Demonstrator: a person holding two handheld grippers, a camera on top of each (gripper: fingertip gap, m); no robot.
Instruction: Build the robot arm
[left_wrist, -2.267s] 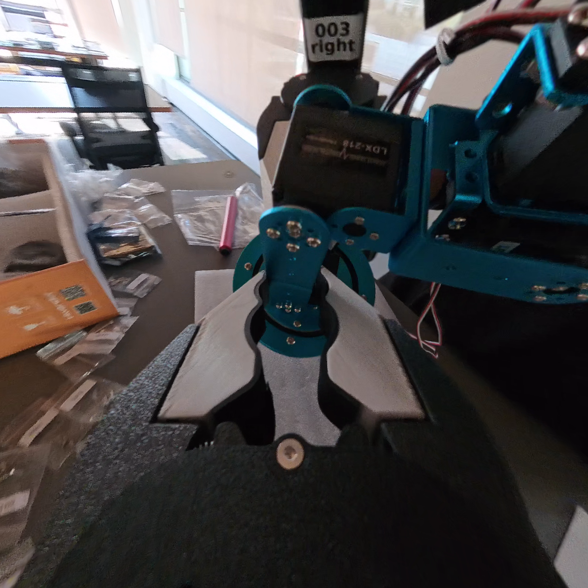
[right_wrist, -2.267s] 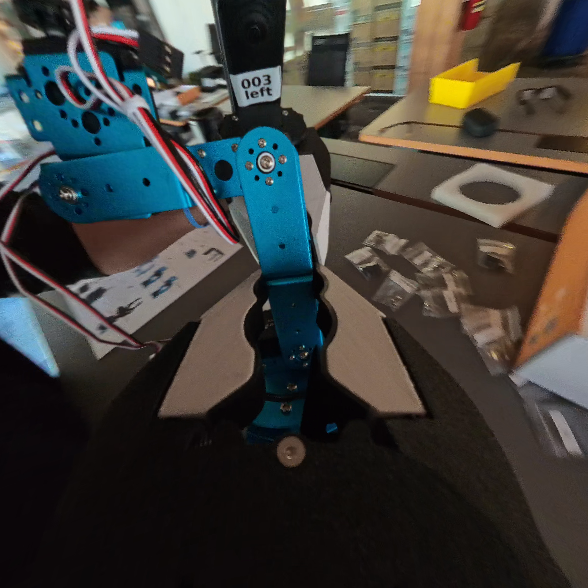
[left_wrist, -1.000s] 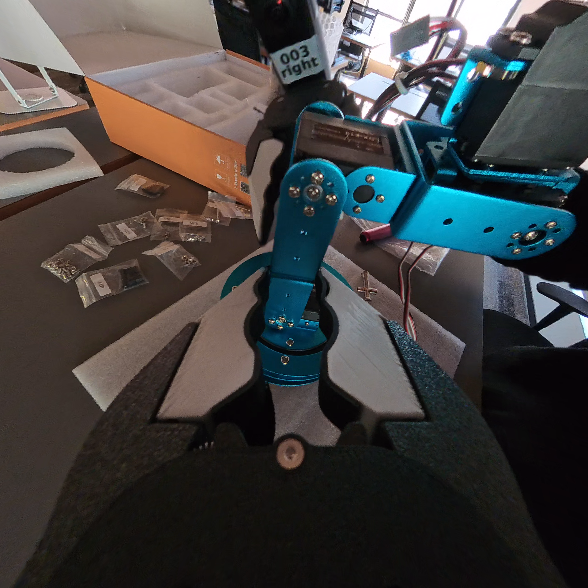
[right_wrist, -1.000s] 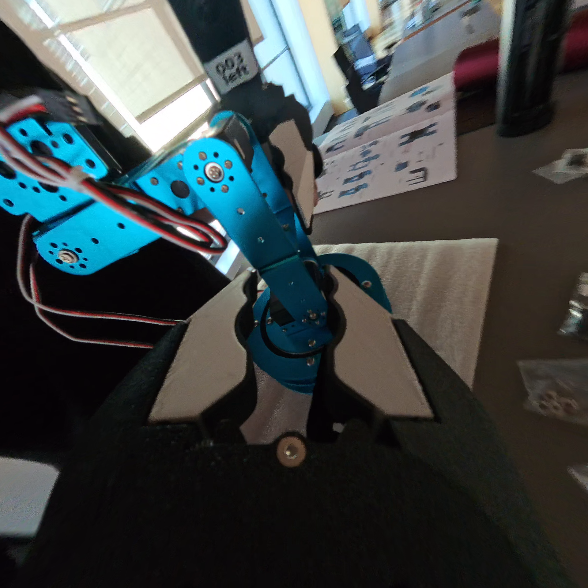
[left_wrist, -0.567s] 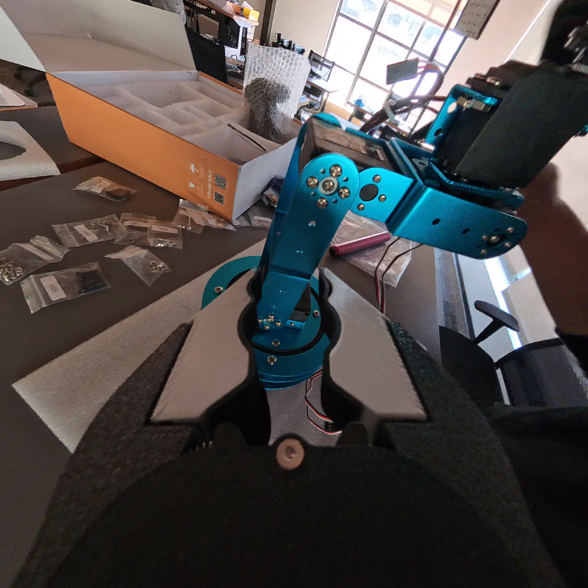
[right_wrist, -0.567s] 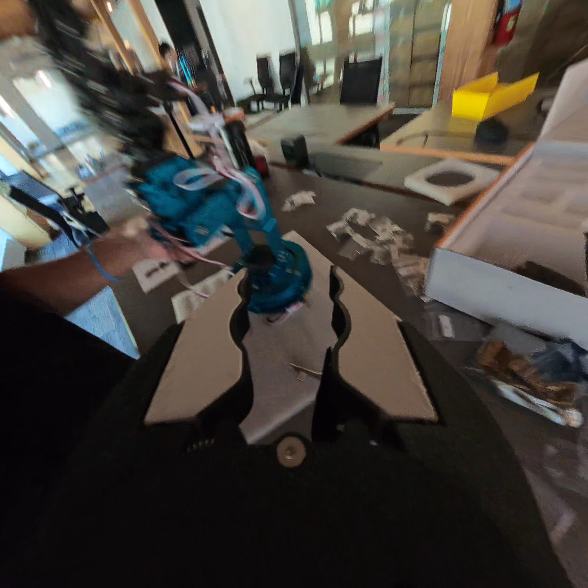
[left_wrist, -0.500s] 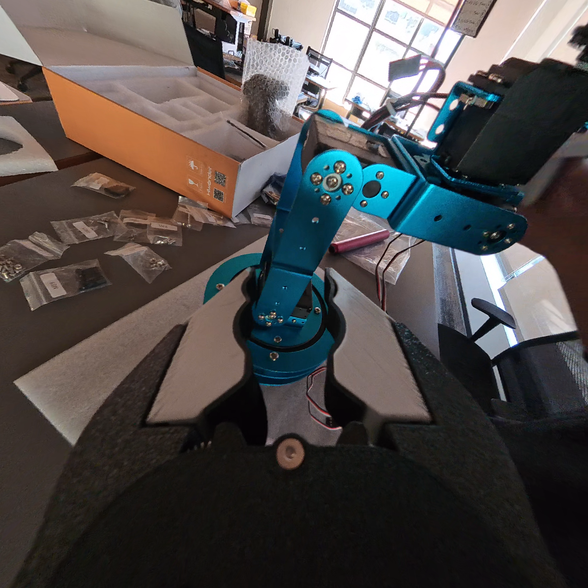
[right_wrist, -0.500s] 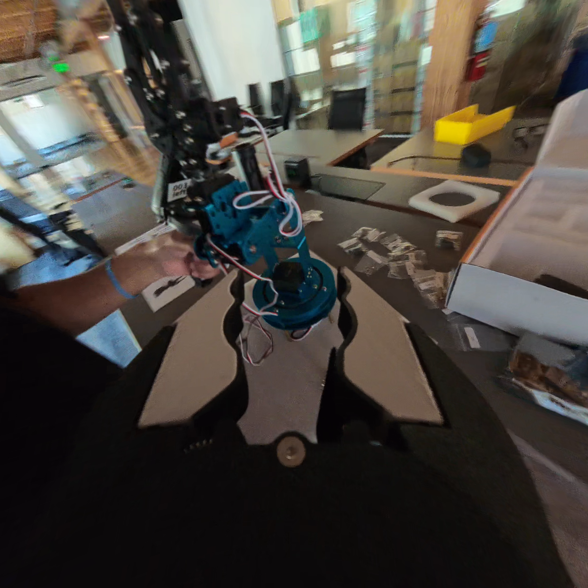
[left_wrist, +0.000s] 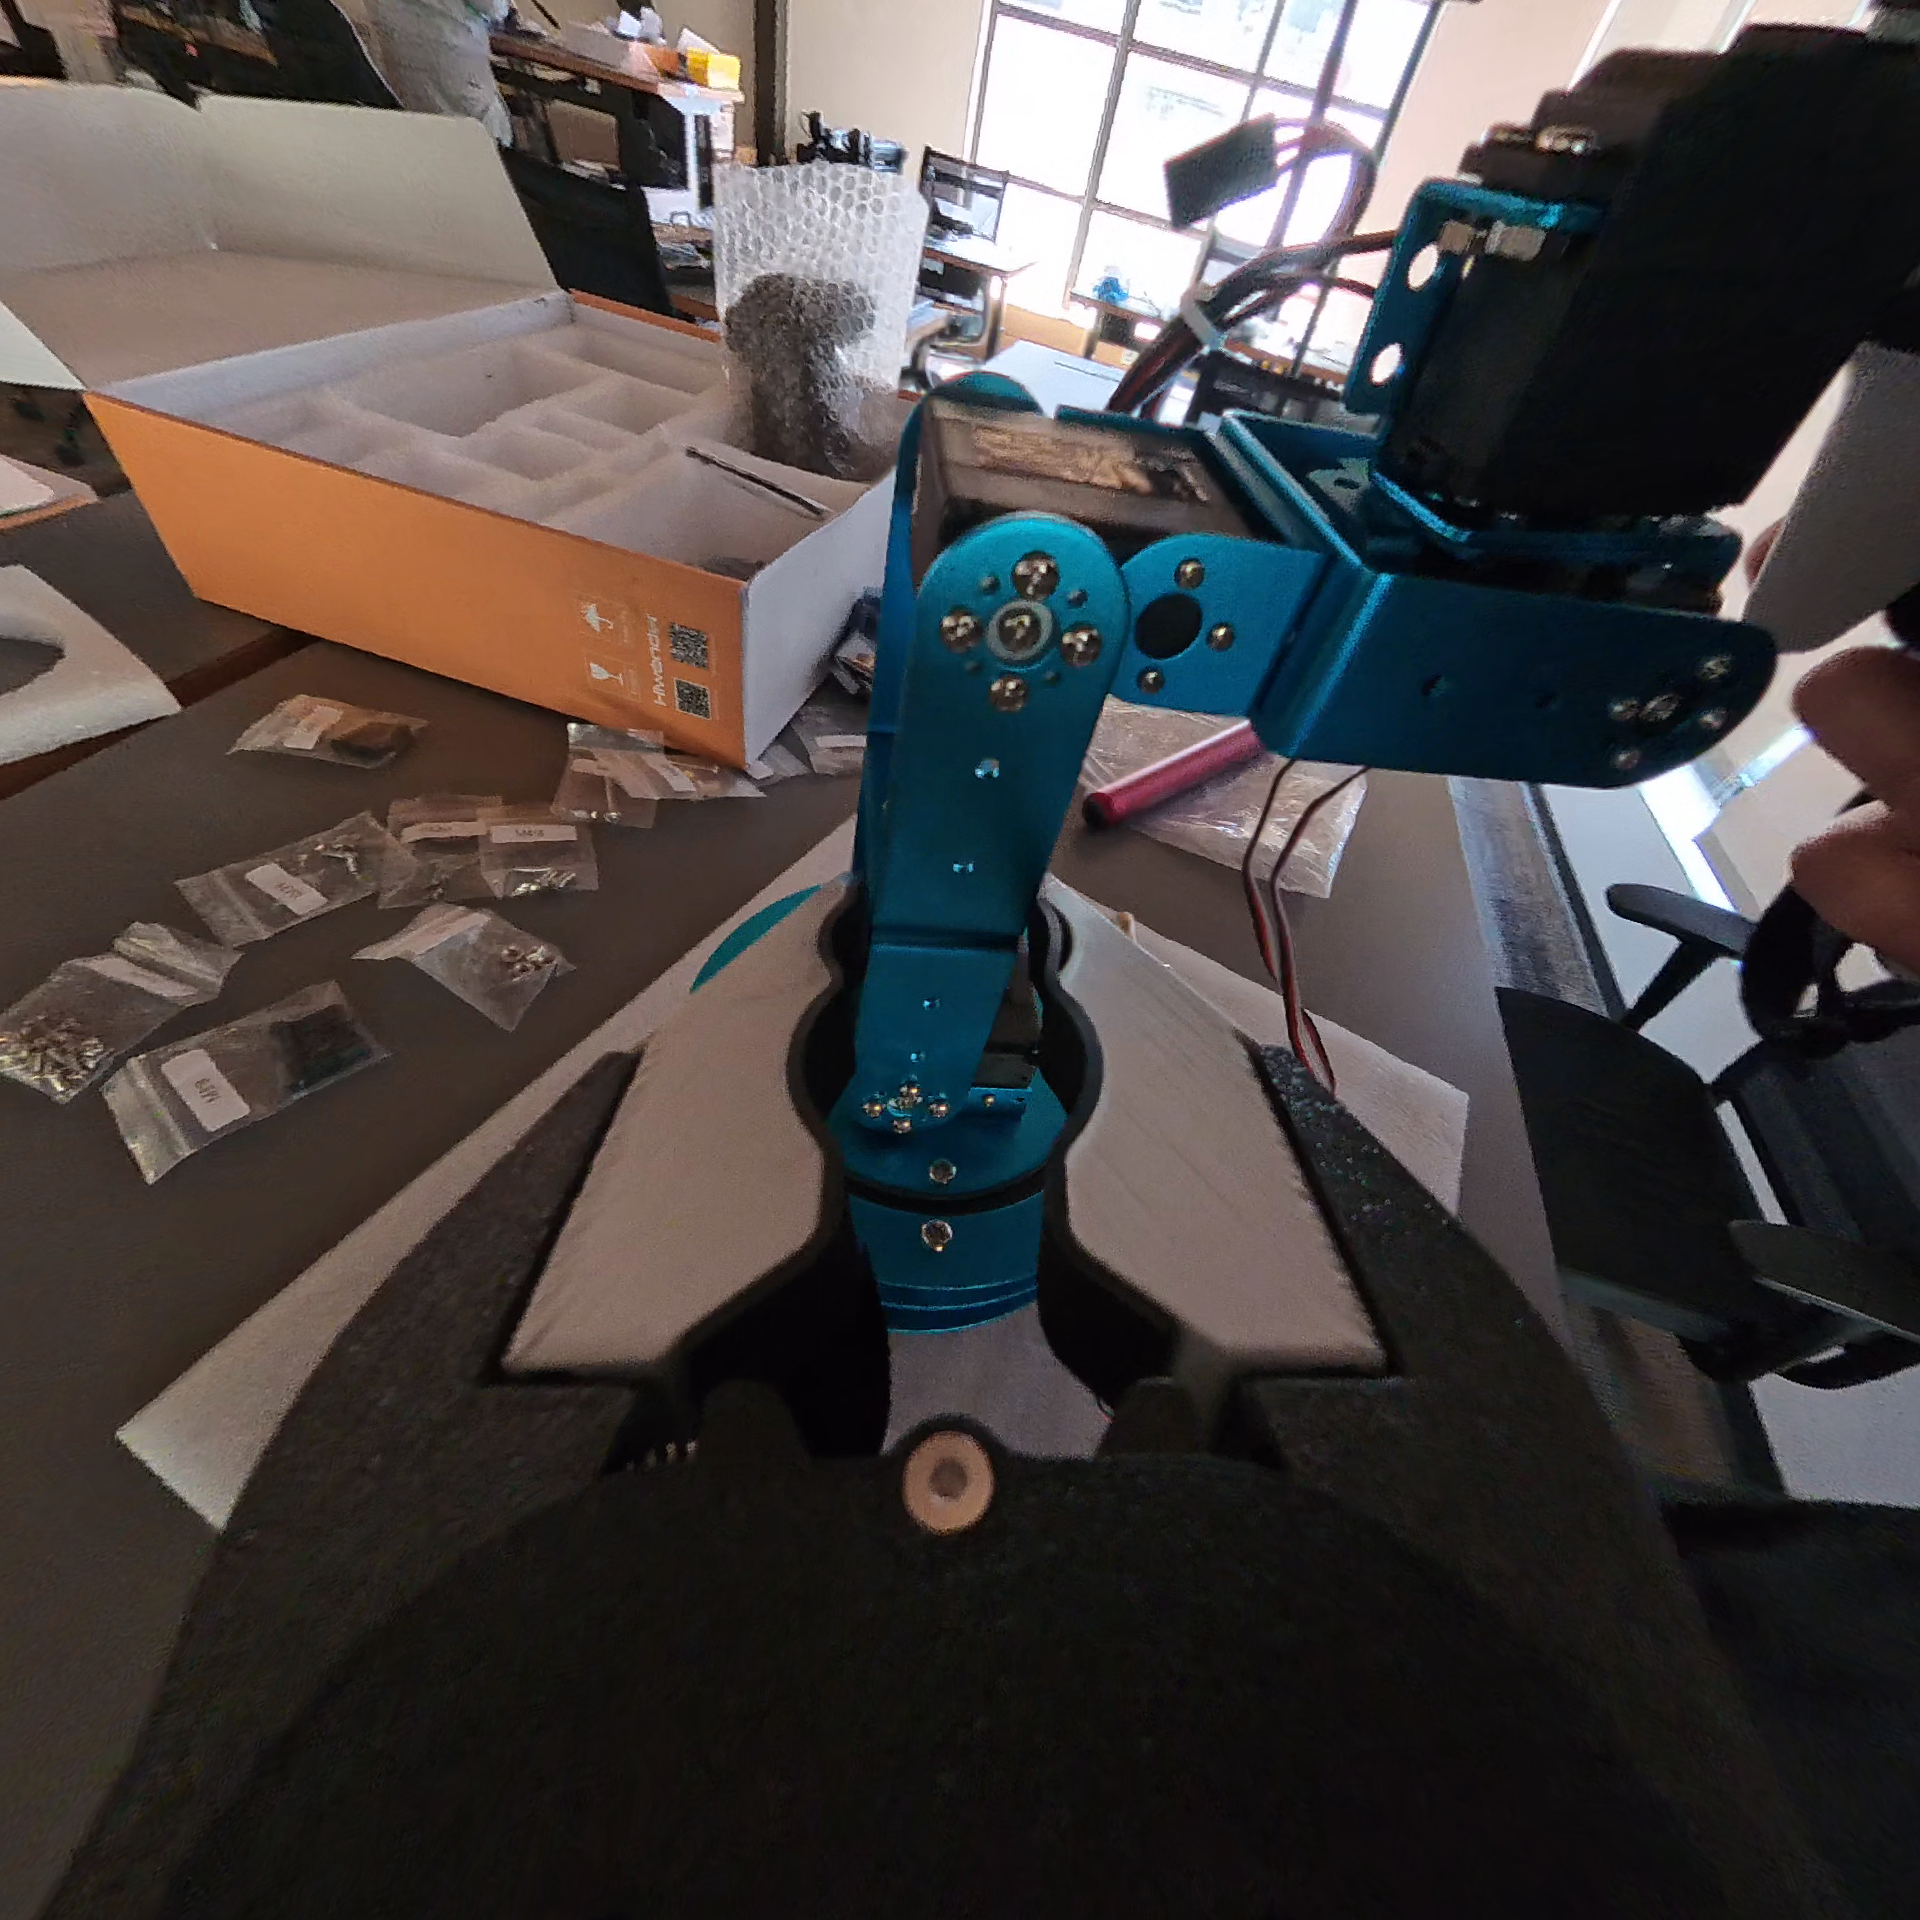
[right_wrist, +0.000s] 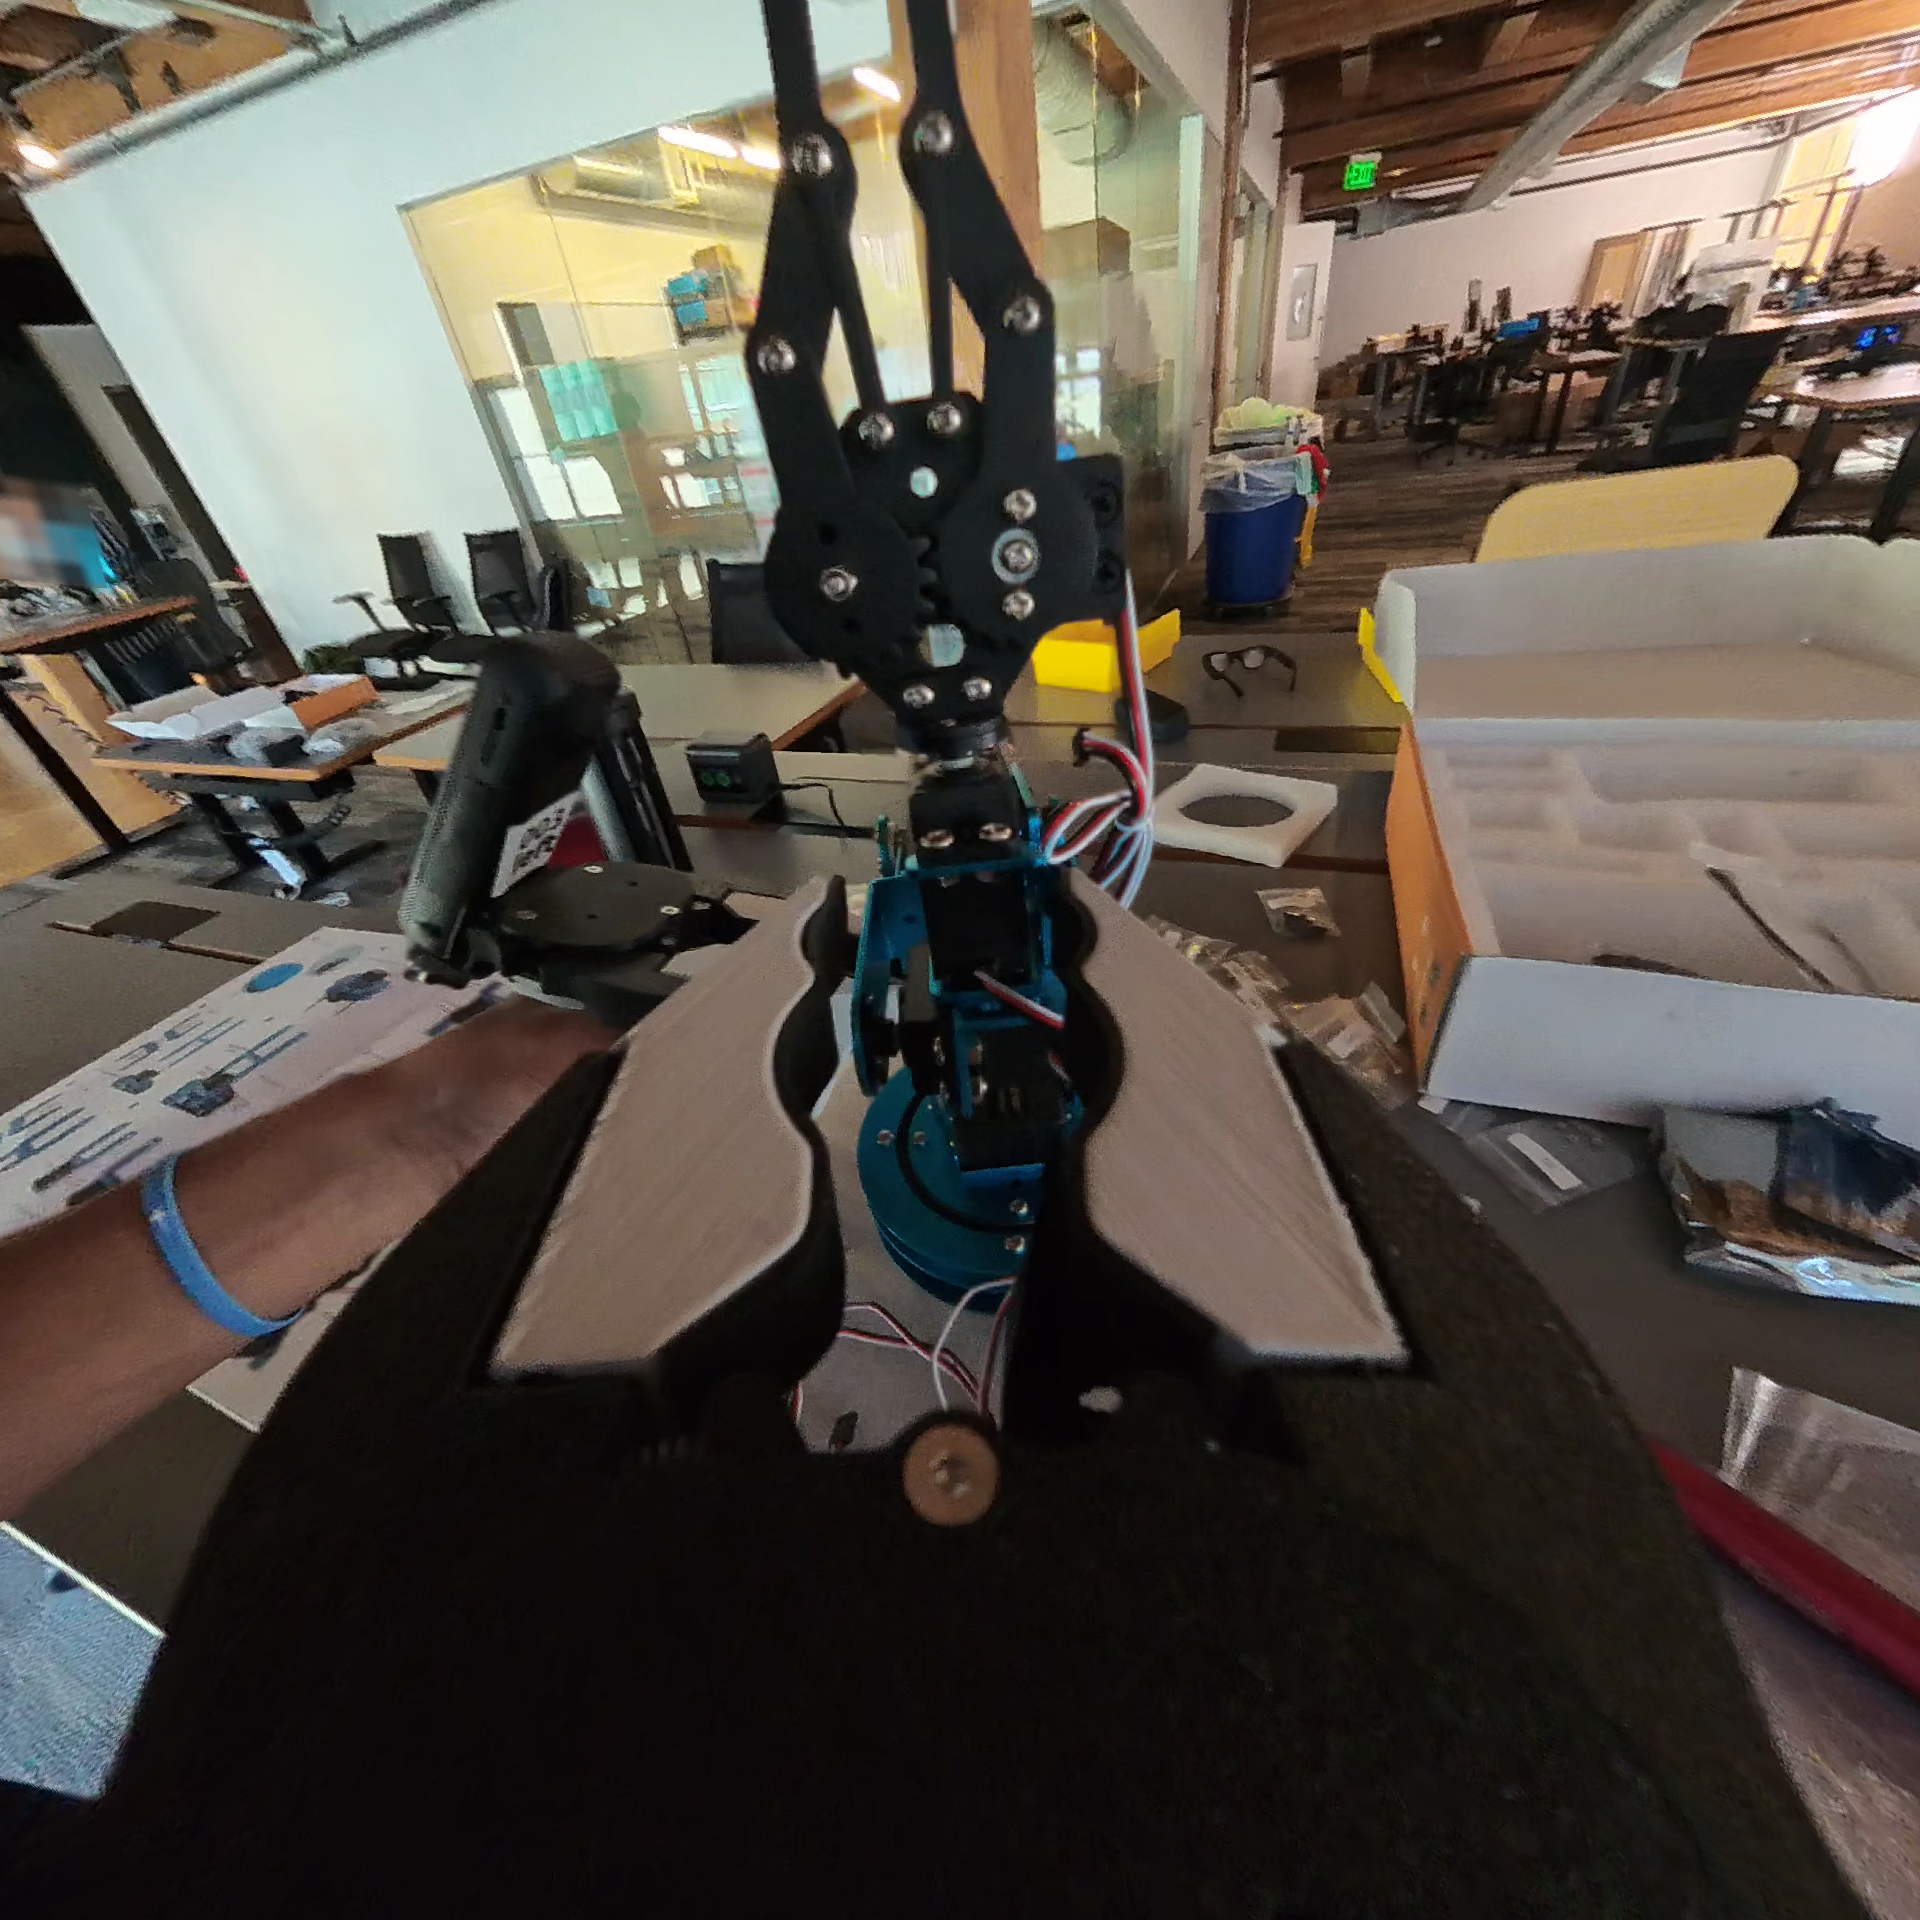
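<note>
Blue toy robot arm (left_wrist: 977, 831), upright on white foam sheet (left_wrist: 436, 1226), black claw (right_wrist: 914, 499) raised

A dark brown table (left_wrist: 675, 904) carries everything. On it lies a flat white foam sheet (left_wrist: 436, 1205), and the round blue metal base of a small robot arm (right_wrist: 940, 1184) stands on that sheet. Small clear plastic bags of hardware (left_wrist: 312, 997) lie scattered beside the sheet. An open orange and white cardboard box with a white foam insert (left_wrist: 447, 530) sits farther back, a pink metal rod (left_wrist: 1169, 774) on a clear bag near it. A printed white instruction sheet (right_wrist: 197, 1049) lies flat at the other side.
</note>
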